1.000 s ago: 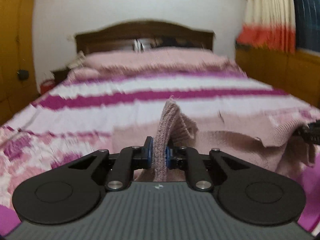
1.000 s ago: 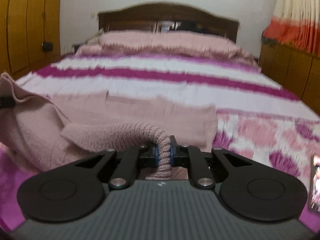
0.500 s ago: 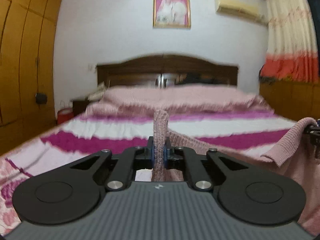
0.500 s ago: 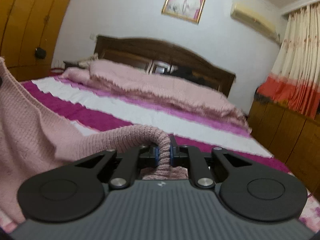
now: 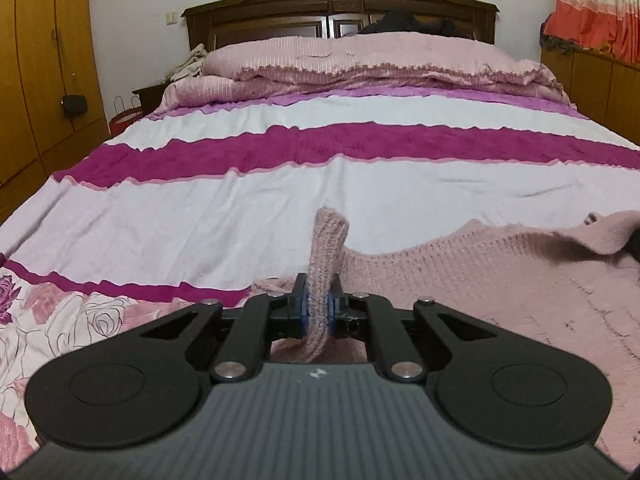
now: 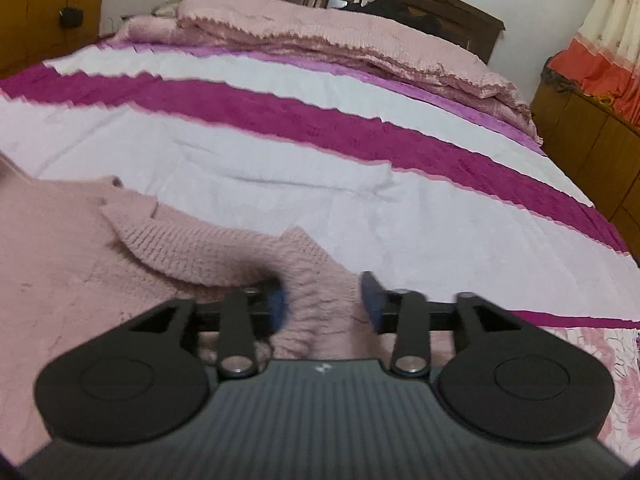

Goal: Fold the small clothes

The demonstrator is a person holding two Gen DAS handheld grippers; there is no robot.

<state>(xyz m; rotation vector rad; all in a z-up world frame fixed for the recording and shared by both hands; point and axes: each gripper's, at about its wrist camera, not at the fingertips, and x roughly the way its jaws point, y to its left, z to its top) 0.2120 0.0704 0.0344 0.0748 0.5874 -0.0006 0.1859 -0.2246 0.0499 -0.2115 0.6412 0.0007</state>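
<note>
A pale pink knitted sweater (image 5: 500, 280) lies spread on the striped bedspread (image 5: 280, 184). My left gripper (image 5: 318, 312) is shut on a ribbed edge of the sweater, which sticks up between the blue pads. In the right wrist view the same sweater (image 6: 80, 272) fills the lower left. My right gripper (image 6: 324, 300) has its jaws opening; a corner of the knit lies loose between the pads (image 6: 370, 292), which stand apart from it.
A folded pink blanket (image 5: 380, 60) lies at the head of the bed before the dark wooden headboard (image 5: 340, 4). Wooden wardrobes (image 5: 40, 60) stand at the left, a low wooden cabinet (image 6: 588, 140) and an orange-hemmed curtain (image 5: 592, 16) at the right.
Both grippers carried the sweater forward over the bed and lowered it onto the bedspread. The right gripper's jaws parted and let go of the knit; the left stays shut on it.
</note>
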